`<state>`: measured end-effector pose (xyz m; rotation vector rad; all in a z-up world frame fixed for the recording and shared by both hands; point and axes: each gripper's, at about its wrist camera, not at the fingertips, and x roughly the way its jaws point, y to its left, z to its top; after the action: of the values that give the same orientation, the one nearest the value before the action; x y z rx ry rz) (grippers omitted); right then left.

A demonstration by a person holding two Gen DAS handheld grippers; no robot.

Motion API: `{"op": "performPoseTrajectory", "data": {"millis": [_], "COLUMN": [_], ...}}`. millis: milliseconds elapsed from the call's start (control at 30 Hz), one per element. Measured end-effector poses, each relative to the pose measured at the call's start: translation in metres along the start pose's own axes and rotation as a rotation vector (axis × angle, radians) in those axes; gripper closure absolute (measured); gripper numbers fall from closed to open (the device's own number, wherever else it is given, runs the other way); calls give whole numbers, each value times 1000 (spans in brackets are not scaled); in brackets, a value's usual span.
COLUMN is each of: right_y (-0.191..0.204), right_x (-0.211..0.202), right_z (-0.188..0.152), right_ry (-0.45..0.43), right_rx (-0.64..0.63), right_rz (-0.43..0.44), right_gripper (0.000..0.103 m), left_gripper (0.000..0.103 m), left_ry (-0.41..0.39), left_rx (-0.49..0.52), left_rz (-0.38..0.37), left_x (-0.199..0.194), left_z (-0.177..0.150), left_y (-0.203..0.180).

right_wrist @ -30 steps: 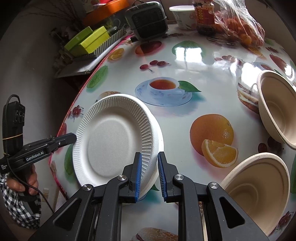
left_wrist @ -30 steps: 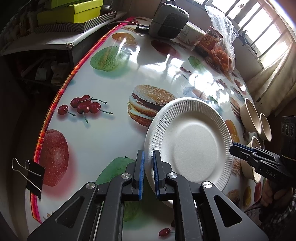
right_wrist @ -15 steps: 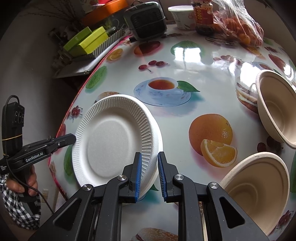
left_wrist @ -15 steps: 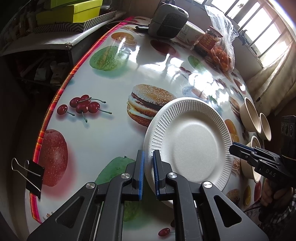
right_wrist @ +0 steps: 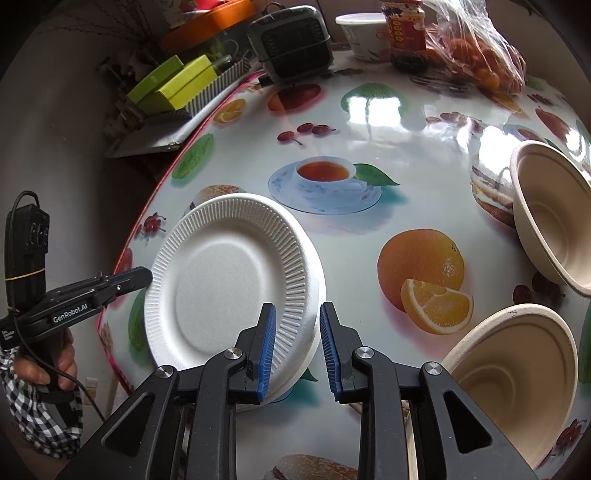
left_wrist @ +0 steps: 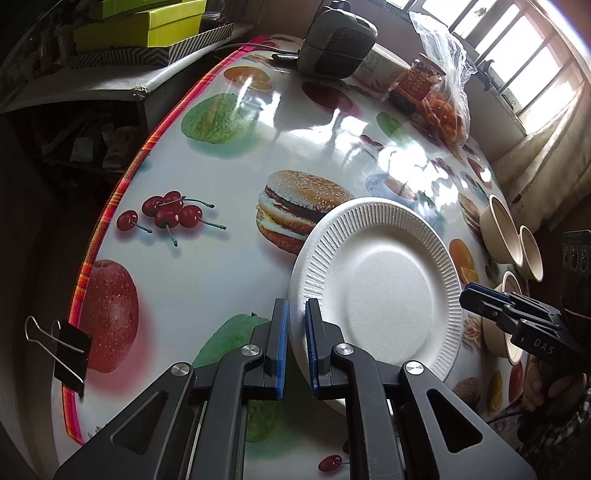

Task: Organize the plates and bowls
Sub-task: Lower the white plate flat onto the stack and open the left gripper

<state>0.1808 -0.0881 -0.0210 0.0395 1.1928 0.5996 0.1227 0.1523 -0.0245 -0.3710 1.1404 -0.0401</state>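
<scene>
A stack of white foam plates [left_wrist: 380, 288] lies on the fruit-print table, also in the right wrist view [right_wrist: 229, 284]. My left gripper [left_wrist: 294, 325] is at the plates' left rim, its jaws a narrow gap apart with the rim edge between them. My right gripper [right_wrist: 297, 332] is open around the plates' right rim. Beige paper bowls stand to the right: two in the right wrist view [right_wrist: 550, 218] [right_wrist: 517, 376], three in the left wrist view [left_wrist: 502, 232].
A black fan heater [right_wrist: 291, 40], a white tub [right_wrist: 364, 33], a sauce jar [left_wrist: 417, 85] and a bag of orange fruit [right_wrist: 476, 48] stand at the table's far side. Green boxes [left_wrist: 147, 22] sit on a side shelf. A binder clip [left_wrist: 70, 347] grips the table's edge.
My right gripper's jaws have opened wider around the plate rim. The left gripper and the plates have hardly moved.
</scene>
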Motion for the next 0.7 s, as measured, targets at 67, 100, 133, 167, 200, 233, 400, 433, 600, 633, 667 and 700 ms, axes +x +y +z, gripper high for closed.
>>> {"op": "performPoseTrajectory", "data": {"millis": [67, 100, 133, 167, 200, 233, 400, 433, 600, 633, 667, 700], "right_y": [1, 0, 0, 0, 0, 0, 1, 1, -1, -1, -2, -3], "right_x": [-1, -1, -1, -1, -1, -1, -4, -5, -17, -19, -21, -23], "right_z": [0, 0, 0, 0, 0, 0, -1, -1, -1, 0, 0, 1], "right_ry": [-1, -1, -1, -1, -1, -2, -13, -19, -59, -67, -74, -77], "right_rx": [2, 2, 2, 3, 5, 7, 9, 8, 13, 11, 10, 12], "right_rz": [-1, -2, -2, -2, -3, -4, -5, -8, -17, -24, -28, -31], "right_gripper": [78, 78, 77, 77, 76, 75, 74, 72, 67, 67, 66, 66], "left_gripper": [93, 93, 93, 93, 92, 92, 85, 84, 81, 81, 81, 81], "left_ry": [1, 2, 0, 0, -1, -2, -7, -12, -37, -45, -53, -59], "left_rx": [1, 2, 1, 2, 1, 1, 3, 4, 14, 22, 33, 41], "left_rz": [0, 1, 0, 1, 2, 5, 10, 13, 12, 15, 18, 17], "left_x": [0, 0, 1, 1, 1, 1, -1, -2, -10, -11, -13, -14], "left_z": [0, 0, 0, 0, 0, 0, 1, 1, 7, 8, 9, 11], "left_y": [0, 0, 0, 0, 0, 0, 1, 0, -6, -9, -13, -16]}}
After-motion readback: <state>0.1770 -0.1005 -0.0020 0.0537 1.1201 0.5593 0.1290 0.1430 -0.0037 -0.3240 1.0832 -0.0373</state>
